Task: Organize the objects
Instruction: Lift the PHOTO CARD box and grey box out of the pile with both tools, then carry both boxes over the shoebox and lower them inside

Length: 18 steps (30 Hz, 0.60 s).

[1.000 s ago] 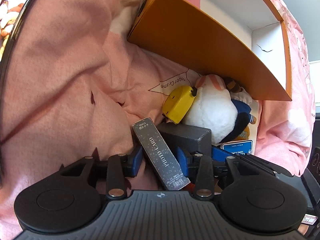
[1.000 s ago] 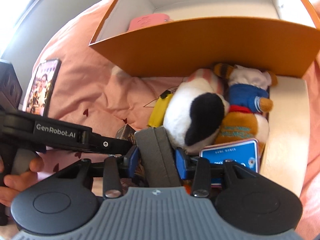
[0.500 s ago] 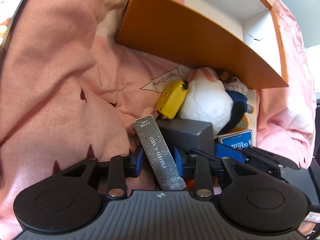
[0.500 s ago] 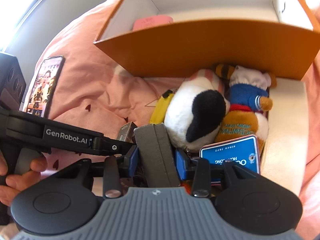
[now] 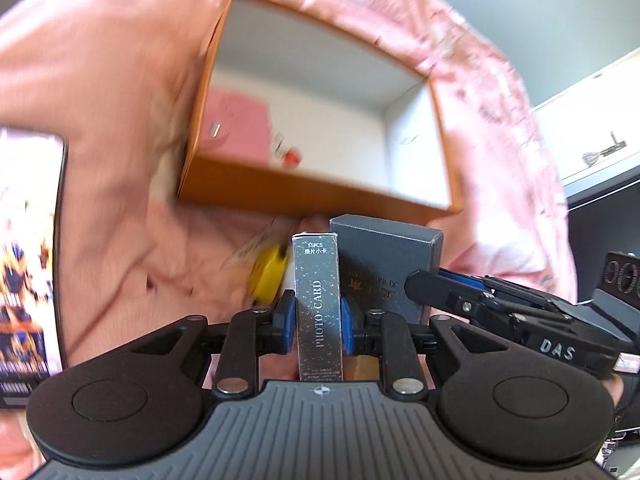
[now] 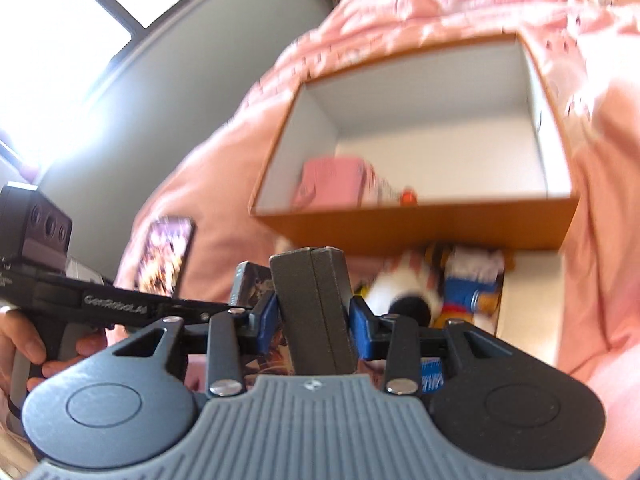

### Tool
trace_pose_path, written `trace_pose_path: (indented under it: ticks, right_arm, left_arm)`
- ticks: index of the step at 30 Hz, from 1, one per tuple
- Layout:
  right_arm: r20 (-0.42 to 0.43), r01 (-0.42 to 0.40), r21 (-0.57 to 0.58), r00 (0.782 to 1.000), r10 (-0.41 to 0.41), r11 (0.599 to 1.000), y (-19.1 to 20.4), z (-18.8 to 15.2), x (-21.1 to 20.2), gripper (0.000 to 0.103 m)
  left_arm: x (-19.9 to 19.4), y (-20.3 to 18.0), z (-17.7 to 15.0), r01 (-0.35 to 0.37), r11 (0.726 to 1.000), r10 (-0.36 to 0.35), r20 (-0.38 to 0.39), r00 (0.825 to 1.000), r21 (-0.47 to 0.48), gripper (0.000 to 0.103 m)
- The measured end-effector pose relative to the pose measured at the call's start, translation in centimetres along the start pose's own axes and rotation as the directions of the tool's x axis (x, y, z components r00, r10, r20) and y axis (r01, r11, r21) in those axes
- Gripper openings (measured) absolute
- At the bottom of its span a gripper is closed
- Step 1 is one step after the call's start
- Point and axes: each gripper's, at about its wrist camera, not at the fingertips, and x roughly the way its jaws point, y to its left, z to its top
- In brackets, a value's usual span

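A silver box marked PHOTO CARD [image 5: 318,304] stands upright between the blue pads of my left gripper [image 5: 318,314]. Its jaws are closing and the pads press on the box's sides. Just to the right, my right gripper [image 6: 314,320] is shut on a dark grey box [image 6: 316,308], seen side-on in the left wrist view as the dark grey box [image 5: 388,252]. Both boxes hang above the pink bedding, in front of the open orange box [image 6: 420,224], whose white inside holds a pink item [image 6: 332,184]. In the right wrist view the silver box [image 6: 248,280] peeks out at the left.
Plush toys [image 6: 404,296] and a yellow tape measure [image 5: 270,276] lie on the pink blanket [image 5: 120,200] under the orange box's near wall. A printed booklet [image 5: 24,260] lies at the left. A hand [image 6: 24,344] grips the left handle. Grey wall and window stand behind.
Both grippers have risen with their boxes, so the orange box's inside now shows from above. The silver box has turned from tilted to upright and the left jaws have narrowed onto it.
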Motion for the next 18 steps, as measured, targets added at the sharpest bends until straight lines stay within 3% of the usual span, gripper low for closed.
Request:
trace_pose_path:
  ticks: [9, 14, 18]
  right_arm:
    - [0.153, 0.014, 0.025, 0.988, -0.017, 1.000, -0.5, 5.8, -1.4, 0.040]
    - [0.183, 0.035, 0.093, 0.982, -0.052, 0.995, -2.7, 9.1, 0.3, 0.040]
    - [0.160, 0.030, 0.204, 0.985, -0.063, 0.979, -5.5, 11.9, 3.8, 0.040]
  left_arm:
    - [-2.2, -3.2, 6.5, -0.010, 0.994, -0.009, 0.180, 0.984, 0.105, 0.025]
    - [-0.4, -2.9, 11.1, -0.048, 0.993, 0.025, 0.197, 0.980, 0.111, 0.025]
    - [1.4, -1.8, 13.7, -0.084, 0.989, 0.058, 0.201, 0.978, 0.122, 0.025]
